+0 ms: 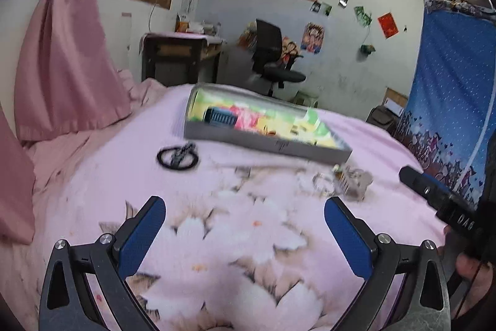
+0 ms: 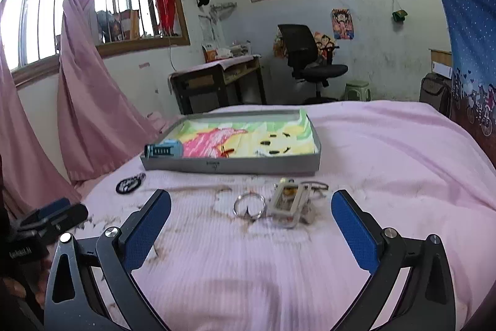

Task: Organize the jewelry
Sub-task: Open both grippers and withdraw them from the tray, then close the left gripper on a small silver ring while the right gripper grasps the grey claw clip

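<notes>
The right claw (image 2: 251, 207) is spread wide and holds nothing. It hovers low over the bed (image 2: 387, 145). Directly ahead of it, between the lines of its two fingers and slightly toward the right finger, lies a cluster of jewelry: a silver ring (image 2: 249, 206) nearest the centre line, a clear rectangular clip (image 2: 290, 205) touching it on the right, and a thin wire piece (image 2: 314, 185) just behind the clip. The clip's long axis runs roughly away from the claw, tilted slightly to the right.

The left claw (image 1: 245, 216) is also spread and empty. From it, the same cluster (image 1: 341, 183) lies ahead and to the right, beyond its right finger. A black hair tie (image 1: 177, 157) lies ahead and to the left, well apart from the cluster.

Judgement: the right claw is the nearer to the ring and clip, and already faces them; the left claw is the nearer to the hair tie.

Farther ahead of both claws sits the grey tray (image 2: 235, 166), its long side facing the right claw. It already contains a blue comb-like clip (image 2: 166, 149) at its left end and several small dark pieces.
</notes>
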`<state>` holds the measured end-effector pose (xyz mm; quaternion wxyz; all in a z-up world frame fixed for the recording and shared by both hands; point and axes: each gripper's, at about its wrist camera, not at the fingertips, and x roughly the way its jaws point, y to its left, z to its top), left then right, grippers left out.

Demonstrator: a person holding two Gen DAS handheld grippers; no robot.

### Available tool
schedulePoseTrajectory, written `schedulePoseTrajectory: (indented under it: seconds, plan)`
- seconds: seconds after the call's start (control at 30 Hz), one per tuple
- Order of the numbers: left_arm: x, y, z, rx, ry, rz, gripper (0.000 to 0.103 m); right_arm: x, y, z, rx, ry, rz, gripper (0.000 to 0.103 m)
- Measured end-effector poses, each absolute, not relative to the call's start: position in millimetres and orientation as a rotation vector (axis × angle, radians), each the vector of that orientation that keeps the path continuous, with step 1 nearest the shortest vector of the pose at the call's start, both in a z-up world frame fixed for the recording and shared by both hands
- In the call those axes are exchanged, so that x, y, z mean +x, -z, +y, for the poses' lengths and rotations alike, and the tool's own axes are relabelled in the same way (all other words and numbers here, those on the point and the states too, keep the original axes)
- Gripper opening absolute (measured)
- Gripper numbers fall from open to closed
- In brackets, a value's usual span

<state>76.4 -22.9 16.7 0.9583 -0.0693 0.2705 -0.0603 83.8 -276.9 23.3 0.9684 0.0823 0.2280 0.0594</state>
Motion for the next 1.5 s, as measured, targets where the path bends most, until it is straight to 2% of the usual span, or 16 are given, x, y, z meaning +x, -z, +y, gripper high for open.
schedulePoseTrajectory:
  seconds: [0.53, 1.23, 1.43, 1.5]
  plan:
    - [117.3, -9.2, -33.8, -0.062, 0.108, 0.542, 0.103, 108.2, 3.3, -274.3, 0.148, -0.095, 0.533, 0.102]
    - [176.1, 1.8, -45.0, -0.066, 0.201, 0.651, 0.103, 171.7, 21.4, -285.8, 0.16, -0.106, 0.661, 0.102]
    - [189.0, 11.2, -40.7, -0.103, 0.207, 0.695, 0.097, 185.4, 34.7, -278.0, 0.149, -0.114, 0.694, 0.101]
    - [192.1, 14.9, -39.7, -0.112, 0.211, 0.711, 0.092, 188.0, 38.0, -274.3, 0.138, -0.112, 0.704, 0.101]
